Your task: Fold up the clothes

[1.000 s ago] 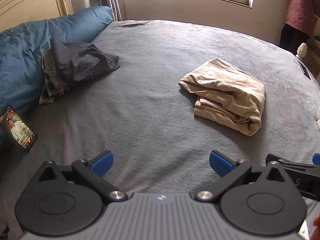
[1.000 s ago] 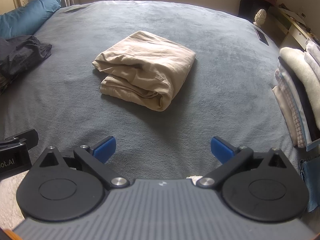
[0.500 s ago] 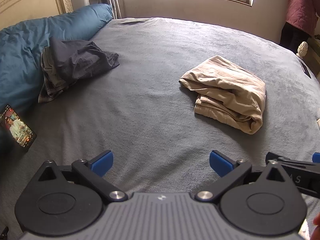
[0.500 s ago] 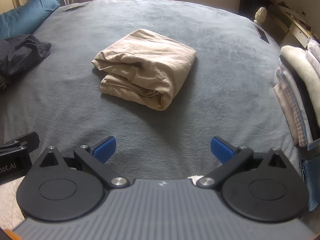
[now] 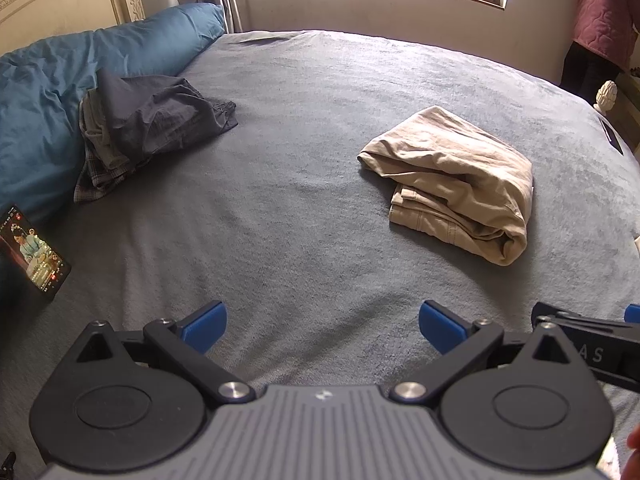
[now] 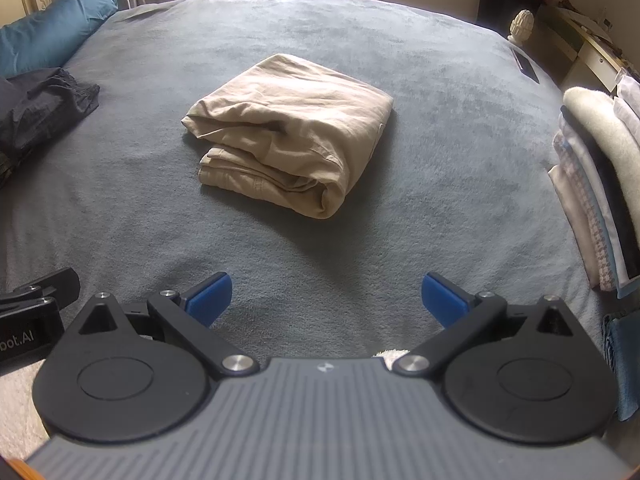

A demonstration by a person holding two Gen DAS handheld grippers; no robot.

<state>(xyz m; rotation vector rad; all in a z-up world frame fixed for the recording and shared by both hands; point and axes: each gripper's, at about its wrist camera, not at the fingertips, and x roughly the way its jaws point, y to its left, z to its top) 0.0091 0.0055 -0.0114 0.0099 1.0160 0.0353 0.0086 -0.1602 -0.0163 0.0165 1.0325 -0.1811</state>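
Both the left gripper (image 5: 322, 326) and right gripper (image 6: 326, 298) are being held spread wide, empty, at lower frame; the folded tan trousers (image 6: 290, 136) are lying at centre frame.

folded trousers (image 6: 292, 136) mid-bed (image 6: 440, 200), crumpled clothes (image 5: 152, 124) left, stack (image 6: 600, 184) right

Soft, matt grey fleece blanket (image 6: 440, 120) under creased tan cotton trousers (image 6: 292, 136); left of them, crumpled dark cloth garments (image 5: 156, 120) and a glossy-screened phone (image 5: 34, 256).

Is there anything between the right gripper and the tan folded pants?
Nothing. In the right wrist view, only bare grey blanket lies between the open right gripper and the tan pants.
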